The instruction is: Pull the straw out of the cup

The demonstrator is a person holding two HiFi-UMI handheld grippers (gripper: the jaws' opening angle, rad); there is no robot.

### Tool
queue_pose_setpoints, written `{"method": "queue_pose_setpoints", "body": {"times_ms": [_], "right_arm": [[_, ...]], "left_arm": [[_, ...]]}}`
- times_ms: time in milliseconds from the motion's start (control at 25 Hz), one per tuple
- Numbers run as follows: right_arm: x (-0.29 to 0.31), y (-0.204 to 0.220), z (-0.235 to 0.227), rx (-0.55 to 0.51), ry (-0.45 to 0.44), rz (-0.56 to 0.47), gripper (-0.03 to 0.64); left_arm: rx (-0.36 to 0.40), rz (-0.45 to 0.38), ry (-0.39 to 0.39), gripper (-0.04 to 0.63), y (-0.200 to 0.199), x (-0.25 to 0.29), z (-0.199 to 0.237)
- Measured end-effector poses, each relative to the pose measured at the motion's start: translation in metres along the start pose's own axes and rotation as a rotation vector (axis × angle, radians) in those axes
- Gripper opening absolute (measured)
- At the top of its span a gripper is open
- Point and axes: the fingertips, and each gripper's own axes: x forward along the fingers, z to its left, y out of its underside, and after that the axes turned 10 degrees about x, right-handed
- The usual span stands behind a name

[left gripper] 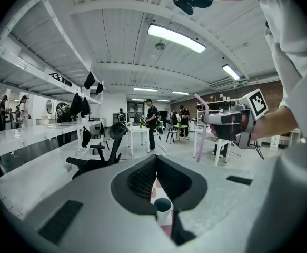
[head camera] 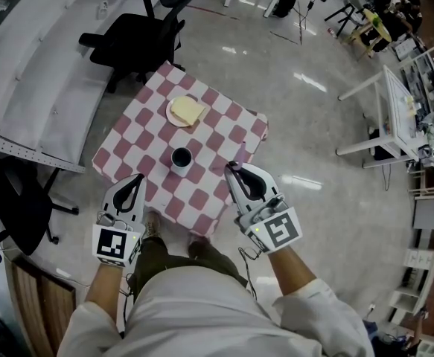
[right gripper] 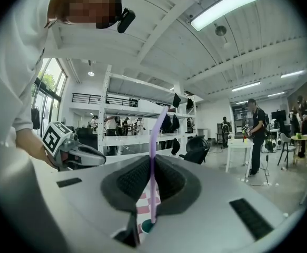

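A dark-rimmed white cup [head camera: 181, 159] stands on the red-and-white checked table [head camera: 224, 121]. My right gripper [head camera: 233, 168] hangs to the cup's right, above the table's near edge, shut on a purple straw [right gripper: 152, 157]. The straw stands upright between the pads, its bent top above the jaws and its lower end free over the cup [right gripper: 147, 227]. The left gripper view shows the right gripper [left gripper: 212, 119] with the straw [left gripper: 200, 133] in the air. My left gripper [head camera: 139, 177] is to the cup's left with its tips together and nothing between them; the cup [left gripper: 162, 206] shows below its jaws.
A plate [head camera: 173, 117] with a slice of bread [head camera: 190, 110] sits at the table's far side. A black office chair [head camera: 131, 39] stands beyond the table, a long white bench [head camera: 38, 88] at the left, a white table [head camera: 391, 106] at the right. Several people stand far back.
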Motion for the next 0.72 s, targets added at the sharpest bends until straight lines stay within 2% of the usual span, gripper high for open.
{"method": "queue_pose_setpoints", "body": {"times_ms": [720], "right_arm": [[-0.012,0.005,-0.002,0.013,0.008,0.003,0.029]], "left_arm": [[0.009,-0.003,-0.001,0.005,-0.004,0.002,-0.003]]}}
